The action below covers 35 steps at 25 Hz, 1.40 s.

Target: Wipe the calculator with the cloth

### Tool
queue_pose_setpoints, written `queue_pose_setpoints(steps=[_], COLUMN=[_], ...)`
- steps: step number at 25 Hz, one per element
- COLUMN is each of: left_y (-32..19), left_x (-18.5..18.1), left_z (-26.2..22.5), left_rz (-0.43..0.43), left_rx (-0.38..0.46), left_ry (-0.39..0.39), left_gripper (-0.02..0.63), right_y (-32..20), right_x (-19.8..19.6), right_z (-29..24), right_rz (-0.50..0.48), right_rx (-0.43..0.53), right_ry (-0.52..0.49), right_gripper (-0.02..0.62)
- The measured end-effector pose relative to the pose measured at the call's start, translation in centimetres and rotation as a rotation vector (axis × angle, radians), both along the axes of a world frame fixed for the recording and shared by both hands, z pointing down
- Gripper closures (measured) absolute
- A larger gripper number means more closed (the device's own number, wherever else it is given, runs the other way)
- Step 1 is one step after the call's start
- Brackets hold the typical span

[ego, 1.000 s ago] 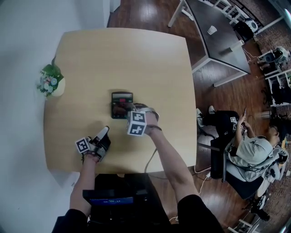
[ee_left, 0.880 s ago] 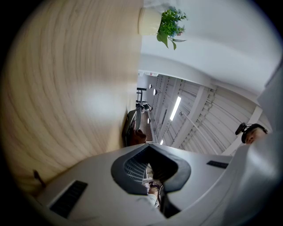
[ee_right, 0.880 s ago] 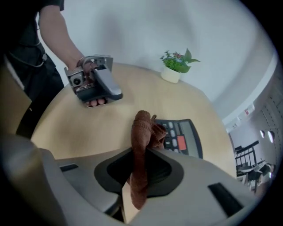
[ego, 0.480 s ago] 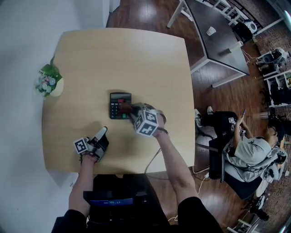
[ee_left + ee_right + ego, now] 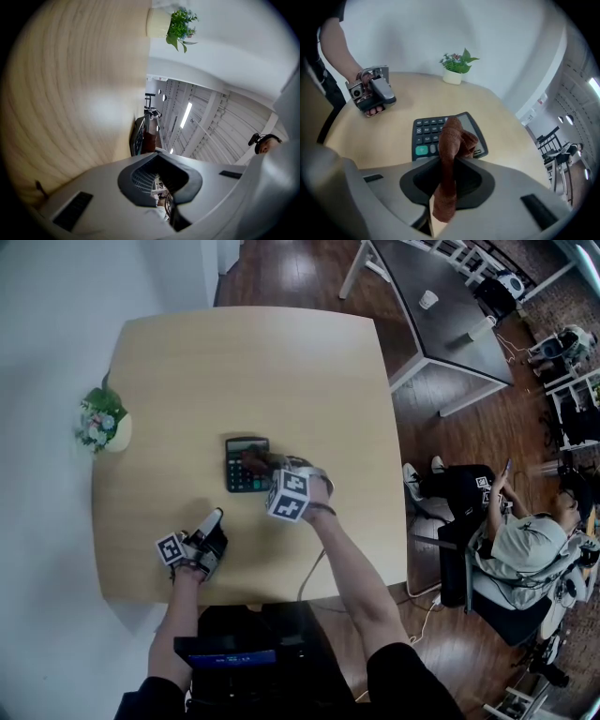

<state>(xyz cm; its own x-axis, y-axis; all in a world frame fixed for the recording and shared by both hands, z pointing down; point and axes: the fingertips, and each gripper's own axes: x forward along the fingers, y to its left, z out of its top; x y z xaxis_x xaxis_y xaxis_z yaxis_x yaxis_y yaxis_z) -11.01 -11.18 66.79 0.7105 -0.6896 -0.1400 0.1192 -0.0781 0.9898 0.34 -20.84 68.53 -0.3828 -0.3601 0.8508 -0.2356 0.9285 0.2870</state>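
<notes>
You are in the middle of the wiping job. Your right gripper (image 5: 447,178) is squeezed shut on the brown cloth (image 5: 451,140), and the loose end of the cloth hangs down onto the calculator (image 5: 246,474). The calculator lies flat near the middle of the wooden table (image 5: 187,381), with its screen at the far end. Right now the cloth sits on the keys near the screen, more to the right side. The keys on the left and the green key near you are bare, so I think you may still need to rub those parts and the screen. I cannot tell from here how clean any part is. Your left gripper (image 5: 216,517) is closed with nothing in it. It rests on the table near your edge, well apart from the calculator, and is not helping to hold it. A little plant pot (image 5: 101,423) stands at the left edge, out of the way. Compared with a second ago, the cloth has slid from the middle of the keys toward the right and the screen end, your right gripper has rolled a bit, and your left gripper and the calculator have stayed where they were.
</notes>
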Motion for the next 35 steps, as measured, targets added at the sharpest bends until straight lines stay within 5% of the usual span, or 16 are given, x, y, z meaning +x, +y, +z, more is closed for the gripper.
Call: queue_pose_setpoints(steps=[7, 10, 12, 15, 18, 23, 30, 35], left_y=[0.2, -0.6, -2.5, -6.8, -11.0, -16.0, -18.3, -17.6], left_x=[-0.2, -0.2, -0.9, -1.8, -1.1, 1.7, 5.8, 6.6], left_z=[0.0, 0.0, -0.6, -2.1, -2.4, -1.1, 0.2, 1.0], left_rz=[0.001, 0.015, 0.019, 0.046, 0.137, 0.362, 0.659, 0.766], left_rx=[-0.001, 0.025, 0.088, 0.205, 0.305, 0.359, 0.347, 0.336], left_ry=[0.003, -0.071, -0.164, -0.303, -0.472, -0.682, -0.743, -0.798], left_gripper=[0.606, 0.609, 0.606, 0.543, 0.409, 0.37, 0.368, 0.367], right_y=[8.3, 11.8, 12.6, 10.6, 8.3, 9.4, 13.0, 13.9], right_x=[0.1, 0.3, 0.6, 1.7, 3.6, 5.3, 7.6, 9.3], right_z=[2.0, 2.5, 1.8, -0.8, -3.0, -4.1, -3.9, -4.8], right_rz=[-0.065, -0.092, -0.034, 0.187, 0.401, 0.519, 0.651, 0.726], right_rx=[-0.079, -0.156, -0.207, -0.258, -0.279, -0.3, -0.349, -0.333], right_ry=[0.045, 0.042, -0.037, -0.257, -0.436, -0.554, -0.622, -0.678], right_gripper=[0.531, 0.531, 0.531, 0.531, 0.531, 0.531, 0.531, 0.531])
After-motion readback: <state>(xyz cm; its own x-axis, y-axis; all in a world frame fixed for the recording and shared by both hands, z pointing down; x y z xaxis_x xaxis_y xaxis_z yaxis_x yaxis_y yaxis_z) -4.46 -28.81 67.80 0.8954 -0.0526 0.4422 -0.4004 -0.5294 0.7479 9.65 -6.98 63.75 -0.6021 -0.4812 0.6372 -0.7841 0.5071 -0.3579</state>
